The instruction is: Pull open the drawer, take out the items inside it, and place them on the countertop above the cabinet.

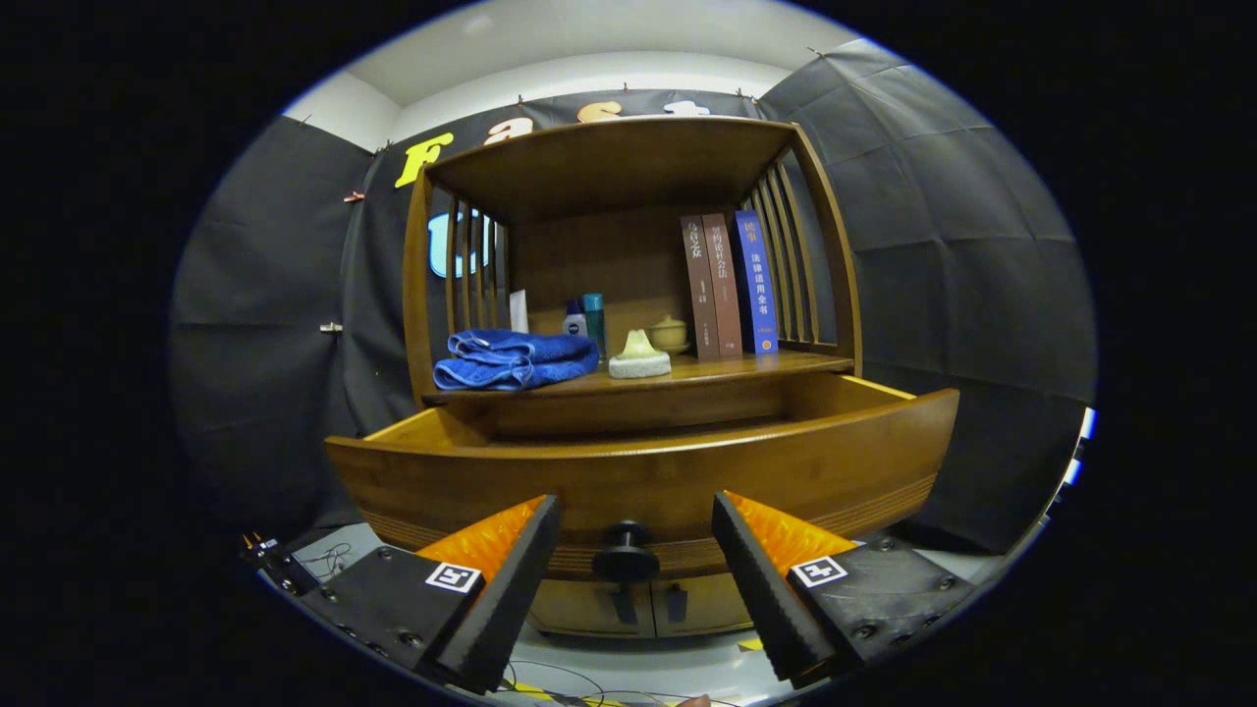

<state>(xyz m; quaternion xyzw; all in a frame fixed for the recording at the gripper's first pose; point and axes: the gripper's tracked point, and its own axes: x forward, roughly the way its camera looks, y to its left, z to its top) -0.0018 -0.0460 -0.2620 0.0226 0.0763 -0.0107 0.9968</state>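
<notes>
Gripper view: the gripper point(636, 550) sits spread wide, fingers apart and pressing on nothing, with the drawer's dark round knob point(626, 558) dead centre in the gap between the two tips, touching neither. The drawer point(643, 471) is already pulled out toward the gripper, its curved front wall straight ahead and just above the fingers, long axis running side to side across the line of approach. The drawer cavity lies beyond and above that front wall; from this low angle only the far inner wall and a strip of rim show, so what lies inside cannot be told. The countertop point(746, 365) sits right behind and slightly above the open drawer, under the shelf roof. On it a folded blue towel point(516, 358) lies to the left, a pale lump-shaped item point(639, 356) near the middle, small bottles point(586, 319) and a lidded pot point(669, 332) behind it, and three upright books point(730, 285) to the right. My read: opening looks done, and the next move is up and over the front wall, so the gripper has to rise then reach forward and down into the cavity. Free countertop looks to be between the pale item and the books
</notes>
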